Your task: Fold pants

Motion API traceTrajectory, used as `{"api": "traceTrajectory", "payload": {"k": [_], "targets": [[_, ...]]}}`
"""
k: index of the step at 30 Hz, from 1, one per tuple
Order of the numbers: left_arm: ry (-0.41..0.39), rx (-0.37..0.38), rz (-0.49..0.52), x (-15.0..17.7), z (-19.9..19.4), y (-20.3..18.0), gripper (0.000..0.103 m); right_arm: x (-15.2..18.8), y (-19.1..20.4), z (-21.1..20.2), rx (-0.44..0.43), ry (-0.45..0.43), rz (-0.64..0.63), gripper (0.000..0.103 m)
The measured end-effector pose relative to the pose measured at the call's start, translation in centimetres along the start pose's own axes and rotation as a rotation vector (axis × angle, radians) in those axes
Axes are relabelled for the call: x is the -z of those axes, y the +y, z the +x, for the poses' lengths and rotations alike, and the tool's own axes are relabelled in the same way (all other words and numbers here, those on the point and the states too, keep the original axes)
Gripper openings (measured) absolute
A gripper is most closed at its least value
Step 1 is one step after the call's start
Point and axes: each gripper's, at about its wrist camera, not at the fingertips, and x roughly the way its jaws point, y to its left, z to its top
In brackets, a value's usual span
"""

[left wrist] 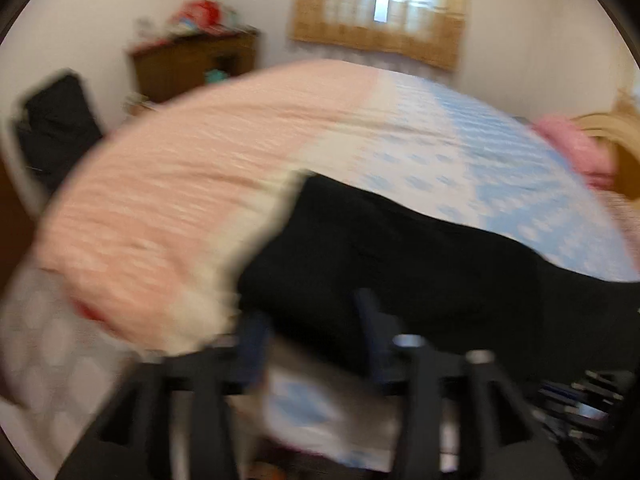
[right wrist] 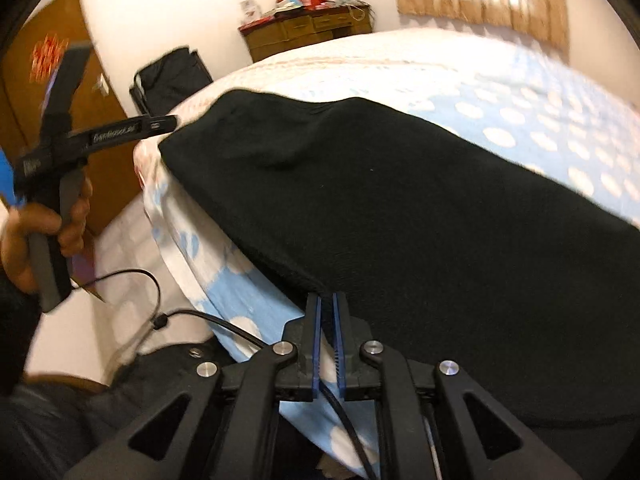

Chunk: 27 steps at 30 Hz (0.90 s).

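Note:
Black pants (right wrist: 400, 208) lie spread on the bed, near its front edge; they also show in the blurred left wrist view (left wrist: 400, 256). My right gripper (right wrist: 327, 300) is shut on the near edge of the pants, a thin fold of black cloth between its blue pads. My left gripper (left wrist: 316, 312) is open and empty, its fingers wide apart just in front of the pants' left end. In the right wrist view the left gripper's body (right wrist: 60, 160) is held in a hand off the bed's left side.
The bed has a pink, white and blue dotted sheet (right wrist: 500, 92). A wooden dresser (right wrist: 308, 32) with clutter stands at the far wall. A black chair (right wrist: 172, 76) is beyond the bed's corner. A wooden door (right wrist: 80, 120) is at the left. Cables (right wrist: 208, 316) hang near my right gripper.

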Motion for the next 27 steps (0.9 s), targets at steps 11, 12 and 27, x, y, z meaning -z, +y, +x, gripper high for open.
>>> {"api": "traceTrajectory", "payload": {"k": [11, 12, 27], "targets": [[-0.196, 0.008, 0.070, -2.7, -1.9, -5.0, 0.072, 0.4, -9.4, -16.4, 0.017, -0.410, 0.387, 0.050], [-0.169, 0.019, 0.068, -2.5, -1.1, -5.4, 0.072, 1.1, -10.9, -18.5, 0.142, -0.445, 0.402, 0.050], [-0.073, -0.046, 0.147, 1.1, 2.3, -7.5, 0.091, 13.7, -38.9, -31.3, 0.737, -0.471, 1.107, 0.050]]}}
